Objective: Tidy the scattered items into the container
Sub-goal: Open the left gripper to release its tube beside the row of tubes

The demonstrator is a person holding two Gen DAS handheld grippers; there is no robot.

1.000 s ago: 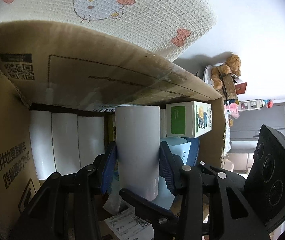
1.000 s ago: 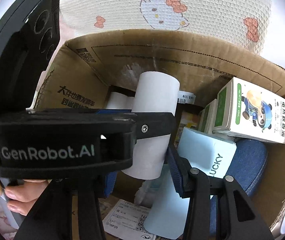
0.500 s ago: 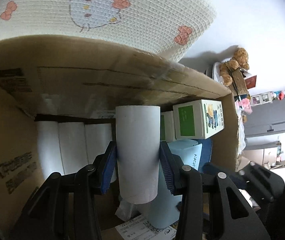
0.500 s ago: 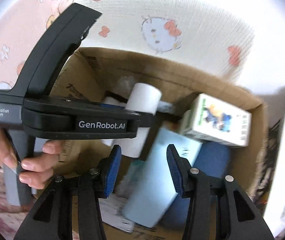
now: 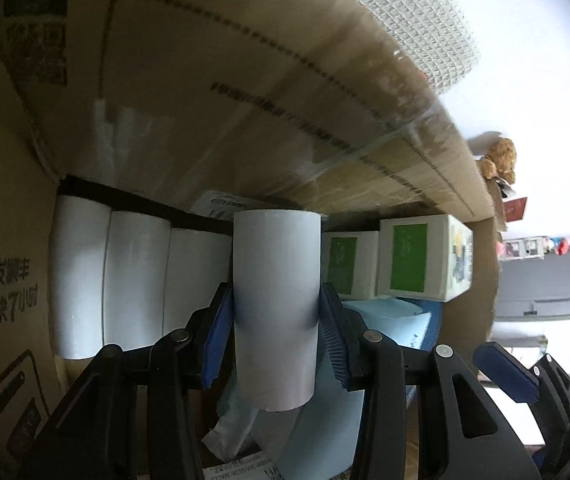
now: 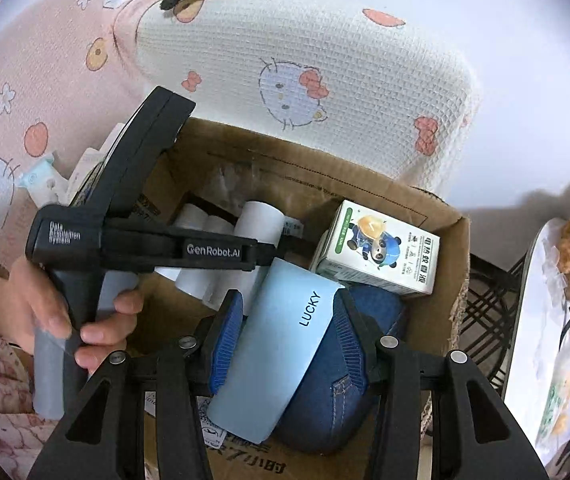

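Down inside the cardboard box (image 5: 245, 92), the left wrist view shows the left gripper (image 5: 277, 338) pinching a white paper roll (image 5: 277, 300) across its round side, both blue pads flat against it about halfway along its length. The roll is held upright just in front of three like rolls (image 5: 137, 280) standing in a row along the box's far wall, near its left corner. To the right, toward the other corner, stand two green-labelled cartons (image 5: 409, 260). The roll looks light and fairly stiff, with a smooth wrapper (likely a bit slippery), so a mid-body pinch across the width seems the right hold; squeezing harder could dent it.

From the right wrist view, the right gripper (image 6: 289, 340) hangs above the box with its fingers spread; nothing is pressed between them. A pale blue pouch marked LUCKY (image 6: 285, 344) and a denim item (image 6: 349, 364) lie well below in the box and only appear framed by the fingers. A hand (image 6: 45, 312) grips the left gripper's handle, and the roll (image 6: 261, 224) shows at that gripper's tip, inside the box beside the standing rolls. The panda carton (image 6: 381, 248) lies toward the right wall.
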